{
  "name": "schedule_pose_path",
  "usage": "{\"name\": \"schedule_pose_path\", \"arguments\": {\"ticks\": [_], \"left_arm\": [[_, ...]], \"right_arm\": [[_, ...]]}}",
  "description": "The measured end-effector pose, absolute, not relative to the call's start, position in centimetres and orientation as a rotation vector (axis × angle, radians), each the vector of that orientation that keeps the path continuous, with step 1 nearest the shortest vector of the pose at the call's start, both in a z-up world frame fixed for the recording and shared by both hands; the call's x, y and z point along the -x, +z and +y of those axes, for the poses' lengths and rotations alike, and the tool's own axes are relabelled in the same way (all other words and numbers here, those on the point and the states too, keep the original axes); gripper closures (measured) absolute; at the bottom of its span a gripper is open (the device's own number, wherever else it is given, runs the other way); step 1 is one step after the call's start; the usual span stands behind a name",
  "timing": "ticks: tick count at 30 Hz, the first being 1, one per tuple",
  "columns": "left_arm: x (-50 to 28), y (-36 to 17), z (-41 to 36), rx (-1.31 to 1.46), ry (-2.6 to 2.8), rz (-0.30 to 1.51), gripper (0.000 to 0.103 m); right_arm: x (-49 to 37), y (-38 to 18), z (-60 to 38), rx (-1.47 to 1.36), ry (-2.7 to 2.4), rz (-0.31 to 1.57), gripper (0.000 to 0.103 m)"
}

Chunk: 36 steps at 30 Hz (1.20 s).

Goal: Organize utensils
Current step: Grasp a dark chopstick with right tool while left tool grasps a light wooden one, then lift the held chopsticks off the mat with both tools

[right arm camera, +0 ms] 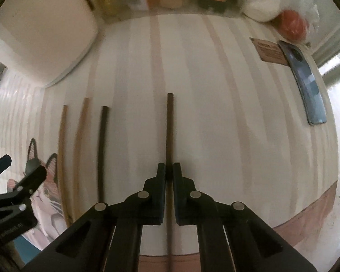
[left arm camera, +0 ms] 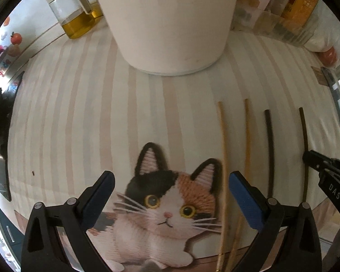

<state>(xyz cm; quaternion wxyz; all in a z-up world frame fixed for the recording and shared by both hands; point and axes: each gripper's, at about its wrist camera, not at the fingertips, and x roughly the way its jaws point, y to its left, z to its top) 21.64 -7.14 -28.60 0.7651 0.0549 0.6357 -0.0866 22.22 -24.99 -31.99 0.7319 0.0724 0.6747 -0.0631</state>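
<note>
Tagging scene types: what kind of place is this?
Probably a home kitchen or dining table: a striped cloth with a cat picture, an oil jug, chopsticks laid out, packaged foods at the back.

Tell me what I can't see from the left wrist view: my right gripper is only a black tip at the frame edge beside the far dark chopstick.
Observer: The right gripper is shut on the far dark chopstick, pads on both sides of it.
Operator: Report what else lies out that way.
Observer: A phone lies flat on the striped mat, beyond that chopstick, clear of it.
Operator: Now check my left gripper.
Observer: The left gripper is open over the cat picture, holding nothing; the two light chopsticks and the other dark chopstick lie untouched.
</note>
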Motion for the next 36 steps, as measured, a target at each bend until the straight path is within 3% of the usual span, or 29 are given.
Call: {"name": "schedule_pose_path", "arguments": {"ticks": [4, 7, 9, 13, 15, 17, 36], "left_arm": [[-22.0, -28.7, -8.3, -0.122, -0.228, 1.387, 0.002], [-22.1, -28.9, -9.5, -0.153, -0.257, 1.382, 0.019], [-22.3, -29.2, -10.3, -0.176, -0.266, 1.387, 0.039], [-22.3, -29.8, -11.2, -0.181, -0.279, 1.398, 0.062], [-22.1, -29.7, -11.5, -0.181, -0.288, 1.38, 0.083], [-22.0, -29.7, -11.7, -0.189, -0.289, 1.382, 0.097], [-22.0, -30.2, -2.8, -0.076, -0.17, 1.445, 0.097]], "right_arm": [[-21.7, -32.1, -27.2, -0.206, -0.148, 1.494, 0.097], [-21.6, -32.2, -28.3, -0.231, -0.148, 1.493, 0.097], [-21.6, -32.4, -28.7, -0.23, -0.15, 1.493, 0.097], [-21.3, -32.2, -29.2, -0.232, -0.154, 1.489, 0.097], [-21.0, -32.0, -28.6, -0.236, -0.155, 1.486, 0.097], [-21.3, -32.3, -28.0, -0.233, -0.156, 1.484, 0.097], [-22.9, -32.7, -26.3, -0.27, -0.031, 1.597, 0.096]]}}
